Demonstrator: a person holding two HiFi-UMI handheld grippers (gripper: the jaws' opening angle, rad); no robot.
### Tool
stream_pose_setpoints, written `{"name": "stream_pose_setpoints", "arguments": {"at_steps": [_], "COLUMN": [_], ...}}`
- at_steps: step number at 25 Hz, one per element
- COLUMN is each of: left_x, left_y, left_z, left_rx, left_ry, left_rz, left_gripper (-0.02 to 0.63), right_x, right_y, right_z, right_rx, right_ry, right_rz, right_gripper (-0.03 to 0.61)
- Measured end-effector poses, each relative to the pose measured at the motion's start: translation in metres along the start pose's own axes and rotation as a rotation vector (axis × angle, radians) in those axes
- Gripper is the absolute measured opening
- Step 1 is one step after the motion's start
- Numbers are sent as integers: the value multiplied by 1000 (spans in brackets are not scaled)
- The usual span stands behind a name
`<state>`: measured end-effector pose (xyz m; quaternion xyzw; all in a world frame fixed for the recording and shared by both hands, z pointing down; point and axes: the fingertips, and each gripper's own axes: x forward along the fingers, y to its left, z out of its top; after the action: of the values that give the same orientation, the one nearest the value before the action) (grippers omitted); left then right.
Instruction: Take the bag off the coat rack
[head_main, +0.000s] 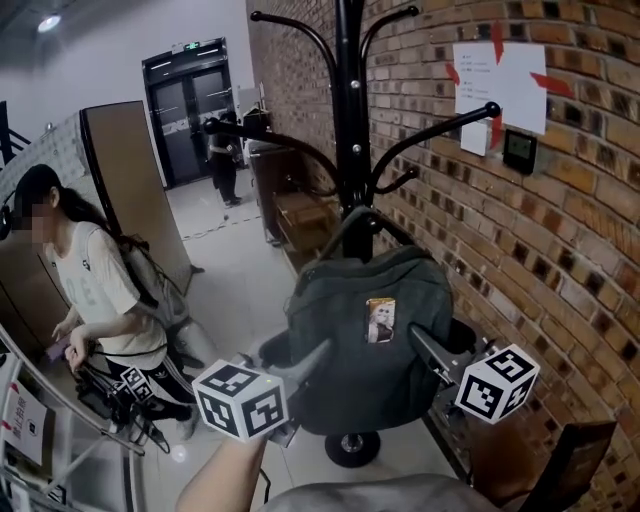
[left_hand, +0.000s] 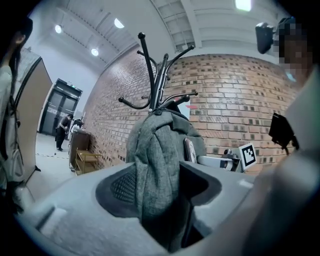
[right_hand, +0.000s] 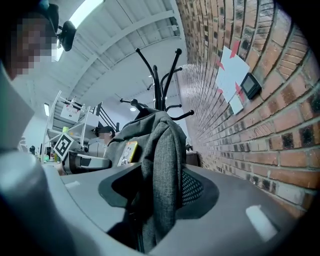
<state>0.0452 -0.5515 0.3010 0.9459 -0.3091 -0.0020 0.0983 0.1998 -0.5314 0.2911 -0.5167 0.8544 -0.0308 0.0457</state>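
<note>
A dark grey fabric backpack (head_main: 360, 350) hangs by its top loop from the black metal coat rack (head_main: 350, 120), which stands just beside the curved red brick wall (head_main: 560, 230). The bag's body is against the rack's pole, above the round base (head_main: 352, 448). A small picture badge (head_main: 380, 320) sits on its front.

The left tongs (head_main: 315, 358) reach in at the bag's left edge, and the left gripper view shows a bunched ridge of the grey cloth pinched between the two pads (left_hand: 160, 187). The right tongs (head_main: 425, 350) meet the bag's right edge, and in the right gripper view a fold of the same cloth is pinched between their pads (right_hand: 160, 187).

A person in a pale T-shirt (head_main: 95, 290) stands well apart at the left.
</note>
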Motion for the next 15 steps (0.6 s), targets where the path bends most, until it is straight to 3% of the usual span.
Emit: {"name": "stream_pose_setpoints", "arguments": {"at_steps": [7, 15], "left_x": [-26, -72], "left_y": [-33, -84], "left_z": [22, -11], "left_rx": [36, -30], "left_ry": [-48, -17], "left_rz": [21, 56], "left_gripper": [241, 241], "right_x": [-31, -91], "right_y": [24, 60], "right_z": [26, 4], "right_rx": [-20, 33], "right_ry": [-51, -1], "right_rz": [31, 95], "right_gripper": [204, 215]}}
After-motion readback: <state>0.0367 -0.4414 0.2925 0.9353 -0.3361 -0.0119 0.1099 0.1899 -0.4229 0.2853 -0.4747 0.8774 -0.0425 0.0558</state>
